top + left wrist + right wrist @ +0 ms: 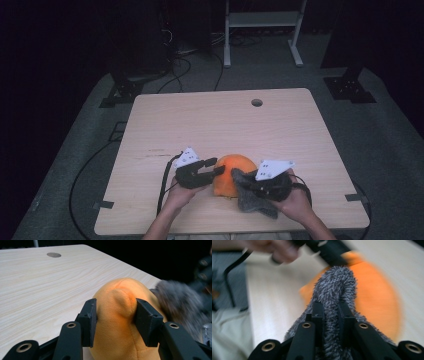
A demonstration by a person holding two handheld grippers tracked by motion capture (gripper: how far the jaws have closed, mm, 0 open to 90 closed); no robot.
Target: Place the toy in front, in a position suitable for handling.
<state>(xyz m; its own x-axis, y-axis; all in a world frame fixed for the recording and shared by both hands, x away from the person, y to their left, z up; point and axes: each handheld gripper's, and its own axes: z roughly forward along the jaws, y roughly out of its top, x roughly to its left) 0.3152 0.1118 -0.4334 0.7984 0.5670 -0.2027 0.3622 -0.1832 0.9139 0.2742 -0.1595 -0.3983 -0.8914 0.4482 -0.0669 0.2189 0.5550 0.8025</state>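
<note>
Dark room, pale wood worktop [280,125] bare apart from the job at its near edge. Orange plush toy [231,175] sat there between both hands, resting on the wood.

Left tongs [218,166] were pinching a soft bump on the toy's top — in the left gripper view the pads [89,320] dented the orange fabric on both sides. Right tongs [329,315] were pressed together on a fold of grey fuzzy cloth [252,197], which draped against the toy's right side and down onto the worktop.

Risks as I read them:
- Left grip was on a small squashy nub, not the body. Any lift or sideways pull could let the plush slide out between the pads.
- Cloth was held by one narrow fold — a hard rub against the plush could drag it free, or bunch it so only the tongs touched the toy.
- Toy sat near the front edge; pushing from the right with a weak left hold could roll it off toward the person's lap.
- Both sets of tongs were close together, so a slip could knock them into each other.
</note>
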